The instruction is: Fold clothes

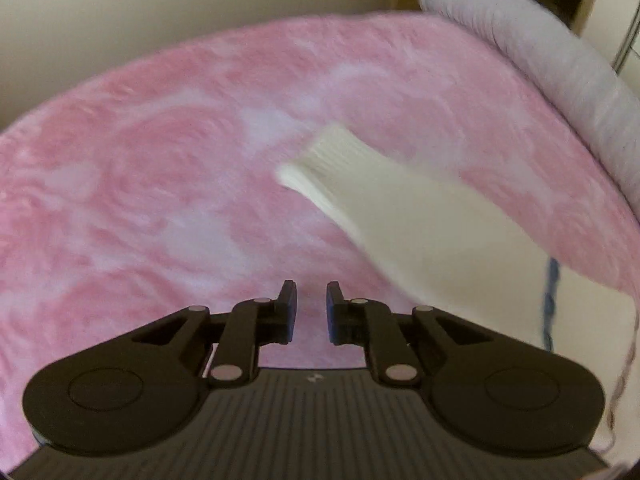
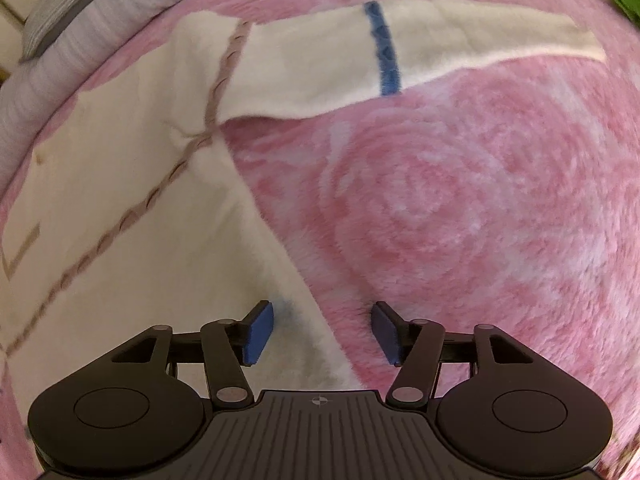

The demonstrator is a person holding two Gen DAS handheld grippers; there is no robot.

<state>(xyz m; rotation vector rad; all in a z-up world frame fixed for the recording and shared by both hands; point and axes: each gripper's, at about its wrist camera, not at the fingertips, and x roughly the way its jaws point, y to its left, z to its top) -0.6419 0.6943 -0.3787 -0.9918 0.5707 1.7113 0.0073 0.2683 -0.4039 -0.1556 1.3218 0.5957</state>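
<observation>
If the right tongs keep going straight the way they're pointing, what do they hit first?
Most likely the side edge of the cream sweater, which runs between the open right tongs. One finger is over the sweater, the other over the pink fleece blanket. Depth is unclear; they may already be touching.

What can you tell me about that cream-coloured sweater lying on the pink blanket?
The sweater is a cream, soft-looking knit, spread flat on the fuzzy pink blanket. Thin brownish lines cross its body, and a blue band rings one sleeve, which stretches straight out to the side. The left wrist view shows a sleeve's ribbed cuff. The right gripper sits open, straddling the body's side edge, one finger over the fabric; whether it touches is unclear. The left gripper is open over bare blanket beside it.
</observation>
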